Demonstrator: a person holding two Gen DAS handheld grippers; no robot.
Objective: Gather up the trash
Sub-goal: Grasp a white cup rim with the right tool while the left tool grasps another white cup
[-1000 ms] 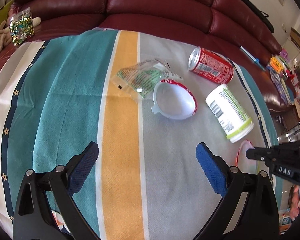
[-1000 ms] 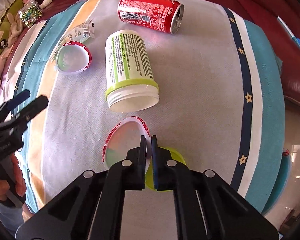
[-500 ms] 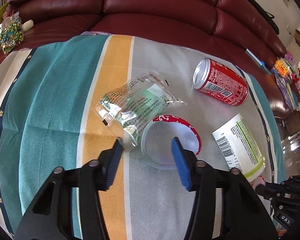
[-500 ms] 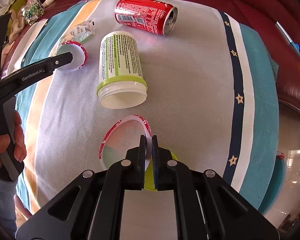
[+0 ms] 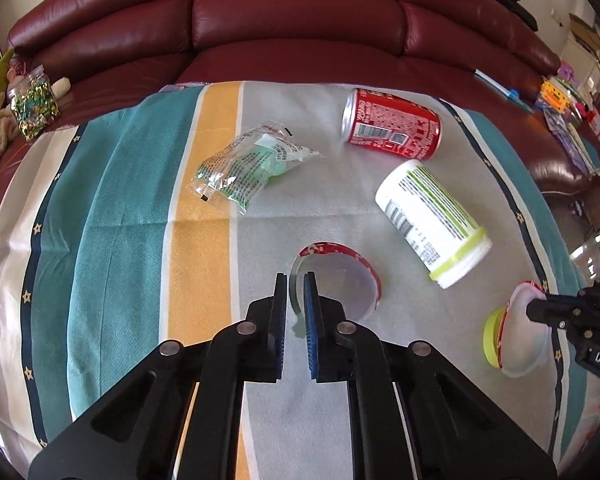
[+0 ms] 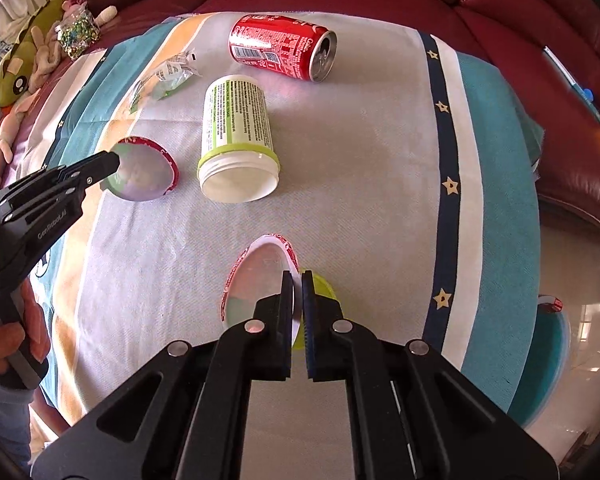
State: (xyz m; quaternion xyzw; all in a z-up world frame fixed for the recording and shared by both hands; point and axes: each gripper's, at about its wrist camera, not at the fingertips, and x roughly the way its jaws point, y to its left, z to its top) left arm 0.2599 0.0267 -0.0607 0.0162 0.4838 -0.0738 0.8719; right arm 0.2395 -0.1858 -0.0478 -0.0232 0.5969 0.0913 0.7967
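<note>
My left gripper (image 5: 296,280) grips the near rim of a clear, red-rimmed lid (image 5: 348,280), its jaws still closing, and the lid tilts up off the cloth (image 6: 144,176). My right gripper (image 6: 297,276) is shut on the edge of a second red-rimmed lid (image 6: 256,280), with a lime-green lid (image 6: 324,288) right behind it. A red soda can (image 5: 392,128), a white jar with a green band (image 5: 428,220) and a crumpled clear wrapper (image 5: 248,168) lie on their sides beyond both grippers.
All this rests on a striped cloth (image 5: 120,200) in front of a dark red leather sofa (image 5: 300,20). A jar of sweets (image 5: 32,104) and plush toys (image 6: 16,68) sit at the far left. A hand (image 6: 4,340) holds the left gripper.
My left gripper went from wide open to nearly shut, moving forward onto the lid's rim. My right gripper stayed shut on its lid and lifted it slightly.
</note>
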